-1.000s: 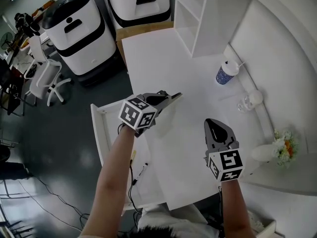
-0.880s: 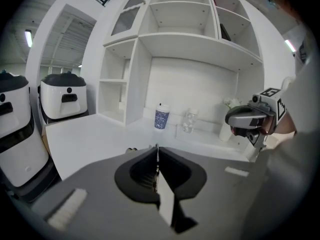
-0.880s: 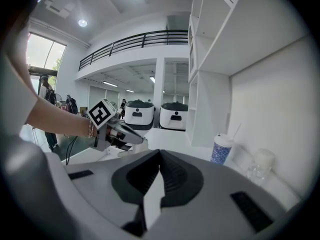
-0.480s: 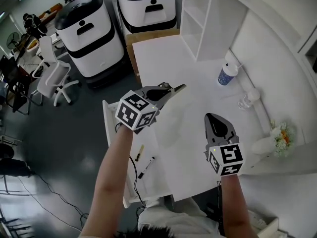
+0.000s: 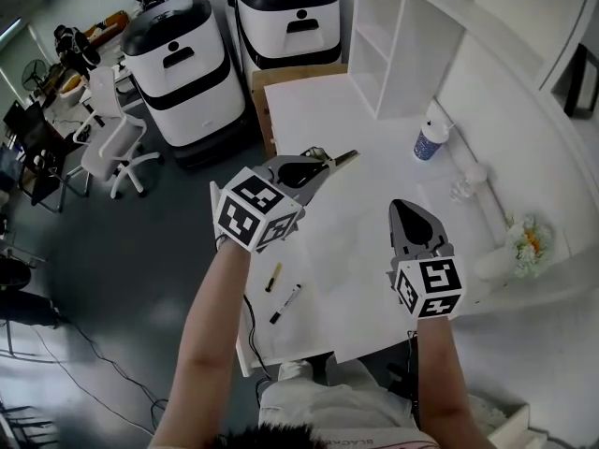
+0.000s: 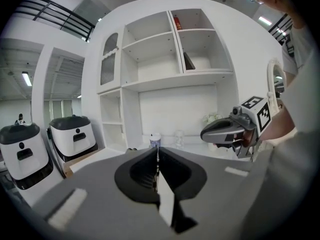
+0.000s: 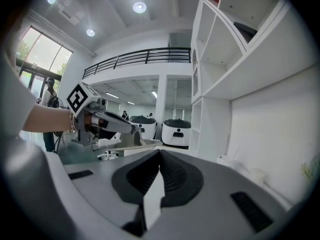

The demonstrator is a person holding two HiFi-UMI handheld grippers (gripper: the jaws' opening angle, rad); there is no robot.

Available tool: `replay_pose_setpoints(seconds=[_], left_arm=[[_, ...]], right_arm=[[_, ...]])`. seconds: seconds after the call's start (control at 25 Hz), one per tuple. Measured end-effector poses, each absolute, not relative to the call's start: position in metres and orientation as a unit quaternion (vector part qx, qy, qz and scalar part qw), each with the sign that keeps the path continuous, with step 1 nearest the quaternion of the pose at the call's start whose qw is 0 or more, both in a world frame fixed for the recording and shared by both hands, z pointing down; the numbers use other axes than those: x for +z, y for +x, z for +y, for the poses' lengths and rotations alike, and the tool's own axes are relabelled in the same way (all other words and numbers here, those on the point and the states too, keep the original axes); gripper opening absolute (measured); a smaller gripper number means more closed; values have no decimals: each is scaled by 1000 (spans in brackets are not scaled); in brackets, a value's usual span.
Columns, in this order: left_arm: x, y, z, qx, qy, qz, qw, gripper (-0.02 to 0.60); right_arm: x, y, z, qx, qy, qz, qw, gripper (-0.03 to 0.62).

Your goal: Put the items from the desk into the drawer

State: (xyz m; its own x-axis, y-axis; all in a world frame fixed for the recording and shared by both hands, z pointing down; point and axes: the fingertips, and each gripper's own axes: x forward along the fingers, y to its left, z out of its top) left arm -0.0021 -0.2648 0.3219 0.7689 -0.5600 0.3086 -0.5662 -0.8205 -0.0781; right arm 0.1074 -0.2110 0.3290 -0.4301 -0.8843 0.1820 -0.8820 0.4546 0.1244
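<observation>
Both the left gripper (image 5: 348,156) and the right gripper (image 5: 402,207) are hovering shut and empty above the desk (image 5: 309,110). The cup (image 5: 430,141) is standing upright ahead-right of the right gripper, which is nearer; the open drawer (image 5: 265,340) is sitting off the desk's left edge.

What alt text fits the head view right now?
The left gripper and the right gripper hang shut and empty above a white desk. Beside the desk's left edge an open drawer holds a dark pen and a small yellow item; a blue lidded cup stands on the desk's right side.
</observation>
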Motion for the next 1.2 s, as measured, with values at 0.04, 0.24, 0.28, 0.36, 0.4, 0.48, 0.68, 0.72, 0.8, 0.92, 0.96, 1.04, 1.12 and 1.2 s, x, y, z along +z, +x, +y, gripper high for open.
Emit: replay_pose_setpoints(seconds=[0.04,0.24,0.28,0.36,0.4,0.48,0.68,0.72,0.8,0.92,0.96,1.04,1.12,1.2], left_arm=[[317,-4,-259,158,940,-302,5,12],[293,-21,-234,143,937,-320,-3,12],[289,-27,-230,140,936,-323,-1,14],[284,-39,-223,138,934,-329,-1,12],[282,-46,-219,139,933,-332,-2,12],[279,-58,-213,142,932,-335,-1,12],[278,-87,-201,146,929,-341,5,14],[279,-93,-200,145,928,-344,9,12],[282,-103,-200,144,925,-351,17,14],[296,-116,-204,142,918,-367,44,14],[303,-119,-206,143,915,-373,55,14],[319,-125,-209,146,907,-388,78,14],[336,-130,-212,149,899,-400,97,14],[351,-132,-213,150,895,-404,115,14]], right_arm=[[327,106,-209,-6,522,-846,109,8],[314,97,-198,-12,521,-848,100,8],[312,95,-196,-13,520,-848,98,8],[307,92,-194,-16,520,-849,94,8],[305,90,-193,-17,520,-849,93,8],[302,88,-191,-19,521,-849,91,8],[300,81,-188,-20,522,-848,88,8],[300,79,-187,-19,522,-848,88,8],[302,74,-185,-15,522,-848,89,8],[308,64,-183,-11,519,-849,95,8],[311,61,-182,-9,518,-850,99,8],[318,56,-181,-4,516,-850,106,8],[324,52,-180,2,516,-849,111,8],[330,48,-180,9,517,-848,116,8]])
